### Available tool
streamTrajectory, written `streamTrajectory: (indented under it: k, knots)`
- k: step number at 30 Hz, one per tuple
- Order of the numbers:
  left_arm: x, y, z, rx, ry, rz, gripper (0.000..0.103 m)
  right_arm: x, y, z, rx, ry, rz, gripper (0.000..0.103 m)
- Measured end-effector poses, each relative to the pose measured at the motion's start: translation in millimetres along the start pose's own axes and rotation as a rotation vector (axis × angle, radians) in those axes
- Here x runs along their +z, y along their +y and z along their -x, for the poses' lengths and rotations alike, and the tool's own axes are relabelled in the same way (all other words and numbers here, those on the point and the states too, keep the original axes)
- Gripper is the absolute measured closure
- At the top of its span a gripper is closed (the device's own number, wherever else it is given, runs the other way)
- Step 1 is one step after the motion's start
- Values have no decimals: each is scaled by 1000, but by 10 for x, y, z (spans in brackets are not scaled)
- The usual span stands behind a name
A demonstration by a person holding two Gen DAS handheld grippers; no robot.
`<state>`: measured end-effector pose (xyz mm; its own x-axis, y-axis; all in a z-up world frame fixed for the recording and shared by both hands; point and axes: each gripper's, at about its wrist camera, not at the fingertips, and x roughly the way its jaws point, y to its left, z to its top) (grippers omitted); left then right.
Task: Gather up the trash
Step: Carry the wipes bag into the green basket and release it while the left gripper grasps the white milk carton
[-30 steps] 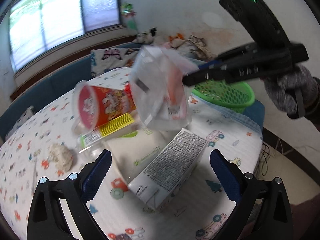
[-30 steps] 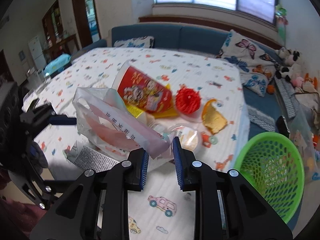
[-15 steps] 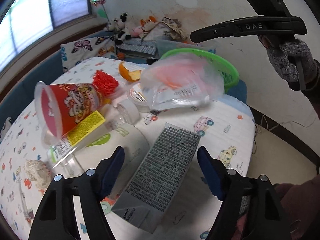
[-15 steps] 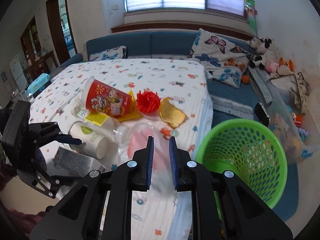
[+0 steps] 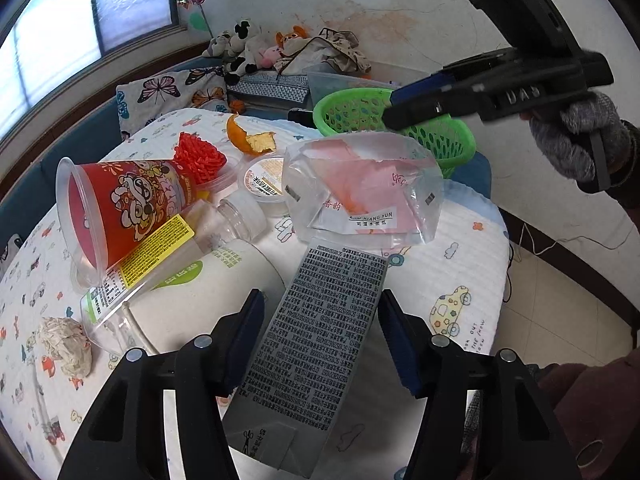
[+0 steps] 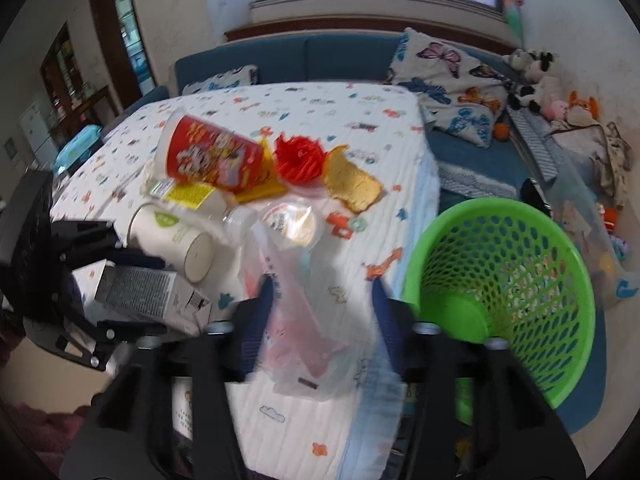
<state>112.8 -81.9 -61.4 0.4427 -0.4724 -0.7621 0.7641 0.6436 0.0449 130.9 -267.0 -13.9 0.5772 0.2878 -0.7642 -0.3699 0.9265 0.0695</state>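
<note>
Trash first: grey carton (image 5: 320, 344) sits between my left gripper (image 5: 320, 332) pads, long axis running straight away from the jaws toward the clear plastic bag (image 5: 360, 184). Left jaws have just been closing around it; a thin gap shows on both sides, so pads are not pressing yet. Carton lies flat on the patterned table (image 5: 452, 280), near end under my wrist, far end just short of the bag.

Right gripper (image 6: 322, 320) jaws have just been opening and now stand spread. The bag hangs loose between them, no pad pressing on it. From the left wrist view, the bag rests on the table, touching the far end of the carton, short of the green basket (image 6: 500, 280).

Relation that matters: basket stands off the table edge, beyond the bag from the carton, on the right-hand side. Right hand is nearer to it; left hand is nearer to the carton, already lined up along its length.

Rest of the pile, all left of the carton: white paper cup (image 5: 208, 292) touching its side, clear bottle (image 5: 168, 256) with yellow label over that, red printed cup (image 5: 120, 208) on its side beyond, crumpled tissue (image 5: 66, 344) well apart.

My read: bag missed the basket. Left finishes the squeeze across the carton's narrow width.
</note>
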Motion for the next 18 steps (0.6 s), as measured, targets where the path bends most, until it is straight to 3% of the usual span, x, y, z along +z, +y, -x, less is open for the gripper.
streamTrajectory:
  k: [5, 13, 18]
  knots:
    - [14, 20, -12, -4, 2, 16, 46, -46, 117, -182, 27, 54, 61, 40]
    - [38, 10, -54, -13, 15, 11, 40, -172, 152, -512, 38, 147, 93, 39]
    - [51, -9, -83, -17, 19, 14, 42, -252, 183, -490, 25, 155, 103, 63]
